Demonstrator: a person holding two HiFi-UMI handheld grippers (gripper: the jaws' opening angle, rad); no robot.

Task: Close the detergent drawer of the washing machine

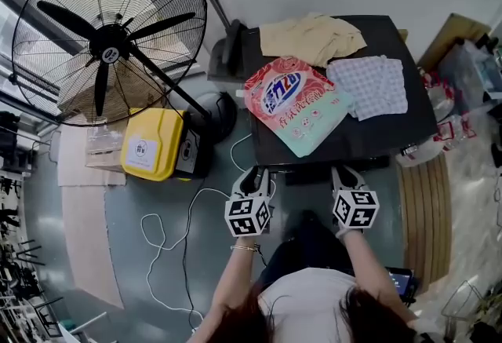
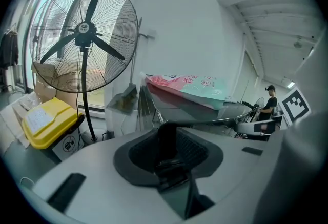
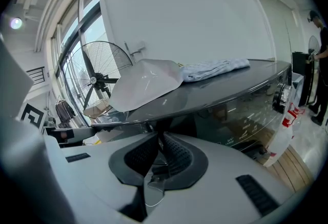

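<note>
Two bare forearms [image 1: 235,286] reach forward. The left gripper [image 1: 255,173], jaws spread wide with nothing between them, and the right gripper [image 1: 346,172], jaws drawn narrow, sit at the front edge of the black flat-topped washing machine [image 1: 396,125]. Its dark detergent drawer [image 1: 314,170] apparently juts out between them.

Dark washer top [image 1: 396,136] w/ pink-green detergent bag [image 1: 296,102], beige cloth [image 1: 312,37] & checked cloth [image 1: 370,85] on it.

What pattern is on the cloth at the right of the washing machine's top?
The cloth has a fine, pale checked pattern; the head view shows it best.
</note>
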